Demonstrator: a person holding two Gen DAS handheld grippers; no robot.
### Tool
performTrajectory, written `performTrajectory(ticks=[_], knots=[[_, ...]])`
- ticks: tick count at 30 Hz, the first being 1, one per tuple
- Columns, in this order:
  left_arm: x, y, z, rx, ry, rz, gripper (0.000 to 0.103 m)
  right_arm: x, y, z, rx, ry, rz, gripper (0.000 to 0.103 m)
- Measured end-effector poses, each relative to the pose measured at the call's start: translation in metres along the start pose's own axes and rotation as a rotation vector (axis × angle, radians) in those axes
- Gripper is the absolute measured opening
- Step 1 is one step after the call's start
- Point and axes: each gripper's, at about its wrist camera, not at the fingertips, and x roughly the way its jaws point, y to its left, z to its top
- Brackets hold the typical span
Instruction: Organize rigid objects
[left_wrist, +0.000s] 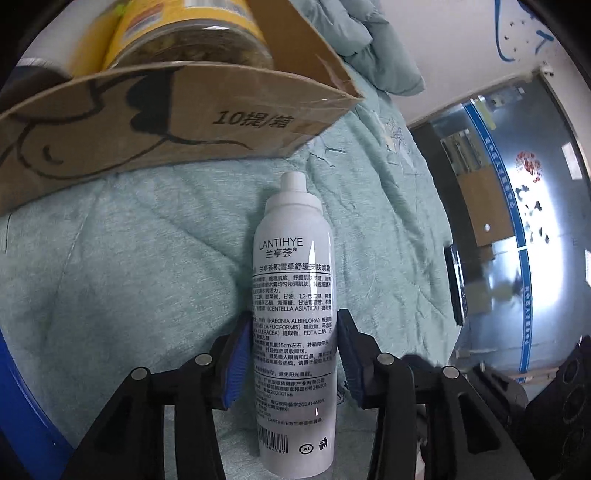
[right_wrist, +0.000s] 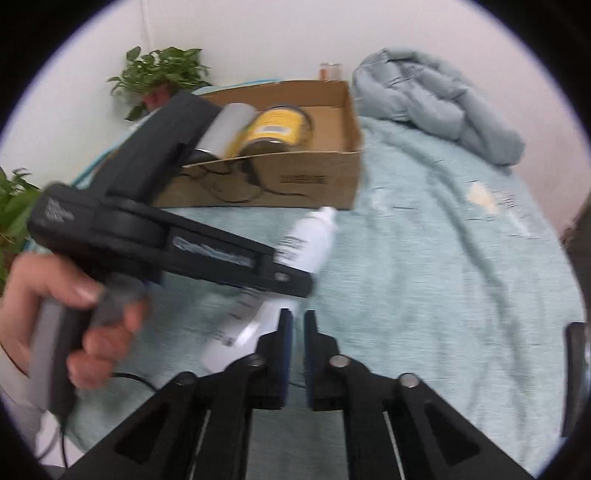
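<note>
A white LANTIHYE spray bottle (left_wrist: 293, 295) lies on the pale green quilt, nozzle towards a cardboard box (left_wrist: 159, 122). My left gripper (left_wrist: 293, 354) is closed on the bottle's lower body, blue pads (left_wrist: 236, 354) against both sides. The box holds a yellow-labelled jar (left_wrist: 192, 40) and a white cylinder (right_wrist: 227, 129). In the right wrist view the bottle (right_wrist: 306, 240) shows under the left gripper's black body (right_wrist: 166, 240), in front of the box (right_wrist: 295, 177). My right gripper (right_wrist: 298, 332) is shut and empty, just right of the bottle's base.
A bunched grey-blue duvet (right_wrist: 436, 99) lies behind the box at the right. Potted plants (right_wrist: 162, 74) stand at the back left by the wall. The quilt (right_wrist: 443, 258) spreads to the right. A glass door (left_wrist: 517, 229) is beyond the bed edge.
</note>
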Motion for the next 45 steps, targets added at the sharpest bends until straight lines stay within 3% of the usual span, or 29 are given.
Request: performTrajectory(ticks=[1,2,3,9,11,17,25,30,33,39,45], knots=[[0.001,-0.002,0.001,0.007,0.006,-0.003,0.041,0.001,-0.007,-0.001,0.031,0.009,0.026,0.037],[0.002,-0.002,0.002,0.003,0.014,-0.009,0.041,0.004,-0.015,-0.001,0.081,0.024,0.075,0.057],[0.005,-0.002,0.004,-0.004,0.026,-0.012,0.042,0.010,-0.021,-0.001,0.130,0.039,0.120,0.059],[0.008,0.000,0.011,-0.013,0.055,-0.015,0.041,0.042,-0.007,0.005,0.221,0.136,0.299,0.057],[0.005,0.001,0.012,-0.015,0.059,-0.005,0.042,0.054,0.003,0.005,0.209,0.171,0.234,0.054],[-0.014,0.009,0.004,-0.040,0.017,-0.021,0.041,0.068,0.013,0.012,0.208,0.217,0.215,0.050],[-0.081,-0.032,0.000,0.036,-0.142,-0.043,0.041,0.016,0.024,0.036,0.088,0.084,0.192,0.047],[-0.134,-0.062,0.033,0.113,-0.267,-0.008,0.041,-0.010,0.020,0.080,0.022,-0.036,0.182,0.047],[-0.161,-0.070,0.064,0.138,-0.315,0.032,0.041,-0.010,0.011,0.119,0.002,-0.050,0.210,0.044],[-0.199,-0.066,0.127,0.115,-0.307,0.029,0.041,-0.006,0.002,0.177,-0.052,-0.066,0.214,0.043],[-0.169,-0.052,0.180,0.058,-0.231,0.023,0.041,0.027,-0.019,0.198,-0.034,-0.007,0.219,0.043]])
